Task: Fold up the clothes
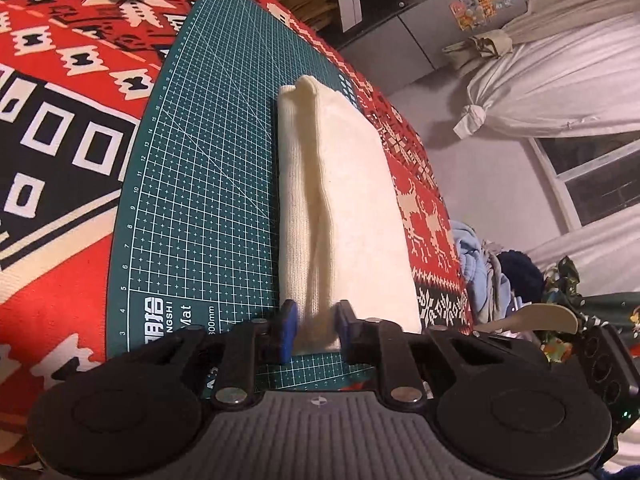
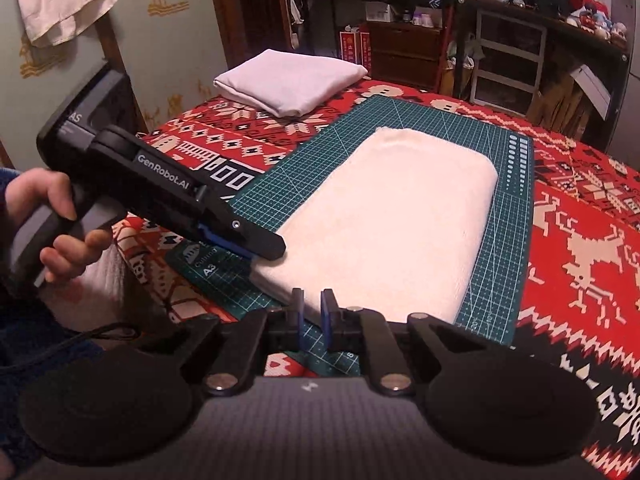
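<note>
A cream knit garment [image 1: 352, 200] lies folded into a long rectangle on the green cutting mat [image 1: 200, 200]. My left gripper [image 1: 316, 324] is shut on the thick near edge of that garment, with a blue pad on each side of the fold. From the right wrist view, the left gripper [image 2: 264, 246] bites the garment [image 2: 392, 220] at its near left corner, held by a hand [image 2: 60, 216]. My right gripper [image 2: 312, 300] stands at the garment's near edge with a narrow gap between its fingers. Nothing looks pinched in that gap.
A folded white garment [image 2: 292, 80] rests at the table's far left corner on the red patterned tablecloth [image 2: 580, 240]. A pile of loose clothes [image 1: 488, 276] lies past the table's edge. Shelves and furniture [image 2: 500, 40] stand behind the table.
</note>
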A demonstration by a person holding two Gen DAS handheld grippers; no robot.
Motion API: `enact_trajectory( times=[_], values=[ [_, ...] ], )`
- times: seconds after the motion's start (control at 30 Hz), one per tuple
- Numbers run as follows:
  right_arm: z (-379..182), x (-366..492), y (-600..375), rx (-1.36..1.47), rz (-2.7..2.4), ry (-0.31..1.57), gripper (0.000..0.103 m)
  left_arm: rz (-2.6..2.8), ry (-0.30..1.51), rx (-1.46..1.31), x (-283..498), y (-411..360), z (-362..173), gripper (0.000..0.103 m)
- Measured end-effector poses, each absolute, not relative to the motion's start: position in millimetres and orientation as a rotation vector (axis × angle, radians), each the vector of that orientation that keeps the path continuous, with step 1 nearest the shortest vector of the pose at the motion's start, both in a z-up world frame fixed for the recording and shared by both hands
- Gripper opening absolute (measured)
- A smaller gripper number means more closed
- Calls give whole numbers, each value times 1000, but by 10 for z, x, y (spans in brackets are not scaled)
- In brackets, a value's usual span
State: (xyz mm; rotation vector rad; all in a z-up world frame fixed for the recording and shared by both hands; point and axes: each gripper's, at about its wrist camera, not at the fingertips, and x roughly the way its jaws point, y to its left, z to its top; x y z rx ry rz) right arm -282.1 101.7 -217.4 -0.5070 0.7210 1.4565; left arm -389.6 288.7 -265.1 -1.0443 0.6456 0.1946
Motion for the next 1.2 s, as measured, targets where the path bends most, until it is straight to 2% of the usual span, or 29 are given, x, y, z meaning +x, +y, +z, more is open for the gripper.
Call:
enact_trajectory(
  times=[0.03, 0.13, 0.47, 0.63, 0.73, 0.83, 0.9, 1.2],
  values=[
    [-2178, -2821, 1019, -506, 1457, 722, 11, 192, 643, -1043, -3904, 2884, -2641, 10],
    [-2187, -2819, 1026, -503, 1459, 726, 11, 179, 634, -1039, -3936, 2874, -2615, 10],
    [-2168, -2888, 1068, -538, 1491, 695, 11, 78, 613, -1310, -3990, 2950, -2930, 17],
    [-2171, -2911, 1073, -556, 1503, 681, 11, 95, 556, -1349, -4011, 2931, -2970, 17],
    [-2177, -2990, 1098, -616, 1515, 625, 11, 95, 503, -1334, -3989, 2912, -2923, 24],
    [-2196, -3089, 1131, -692, 1525, 554, 11, 92, 495, -1323, -3946, 2894, -2923, 24],
    [-2208, -3156, 1153, -743, 1531, 506, 12, 116, 511, -1298, -3942, 2880, -2910, 10],
    [-2263, -3454, 1252, -966, 1541, 283, 14, 147, 485, -1303, -4030, 2879, -2898, 9]
  ],
)
